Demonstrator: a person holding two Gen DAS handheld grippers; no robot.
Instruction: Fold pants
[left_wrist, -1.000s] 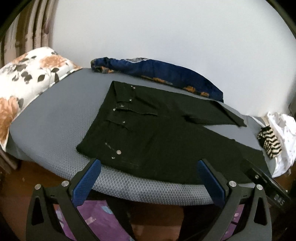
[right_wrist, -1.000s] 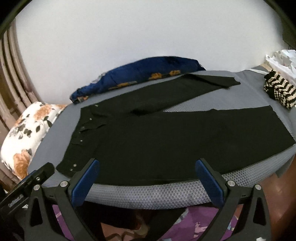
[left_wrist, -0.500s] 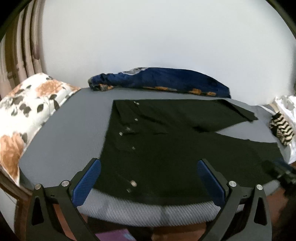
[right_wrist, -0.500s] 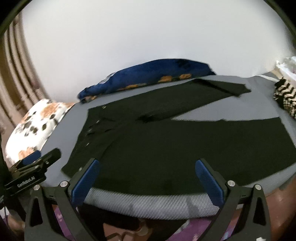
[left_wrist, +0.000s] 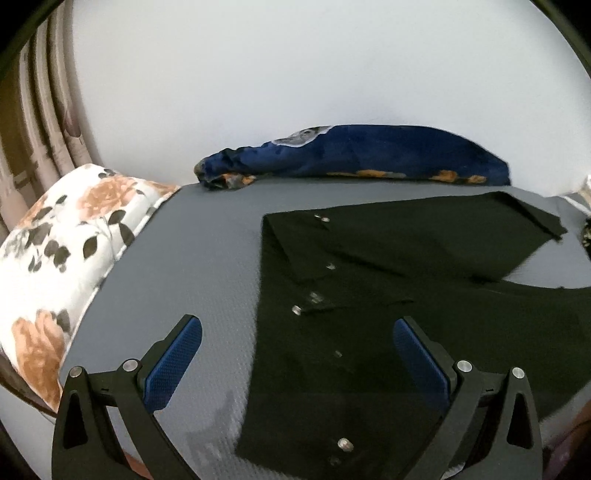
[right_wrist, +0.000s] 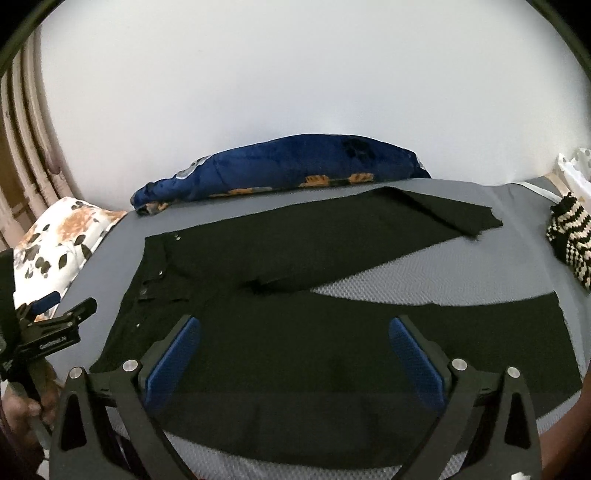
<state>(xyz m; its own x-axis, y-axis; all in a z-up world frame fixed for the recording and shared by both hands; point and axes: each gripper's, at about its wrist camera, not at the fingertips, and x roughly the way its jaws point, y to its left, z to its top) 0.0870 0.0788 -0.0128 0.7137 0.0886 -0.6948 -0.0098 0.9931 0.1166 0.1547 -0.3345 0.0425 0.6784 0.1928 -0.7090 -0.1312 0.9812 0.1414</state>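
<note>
Item: black pants (right_wrist: 332, 332), spread flat on the grey mattress (left_wrist: 192, 266), waist toward the floral pillow (left_wrist: 62, 236), legs splayed in a V toward the striped cloth (right_wrist: 570, 240). I judge them soft, limp, light to middling; the waistband with its metal studs (left_wrist: 295, 310) looks thicker and stiffer. The fabric should drape and drag, not slide. My left gripper (left_wrist: 297, 354) hangs over the near waist corner, jaws wide apart, empty. My right gripper (right_wrist: 293, 354) hangs over the near leg, jaws likewise apart, empty. Best holds, I reckon: near waistband edge and near hem. Blue blanket (right_wrist: 280, 166) behind.
</note>
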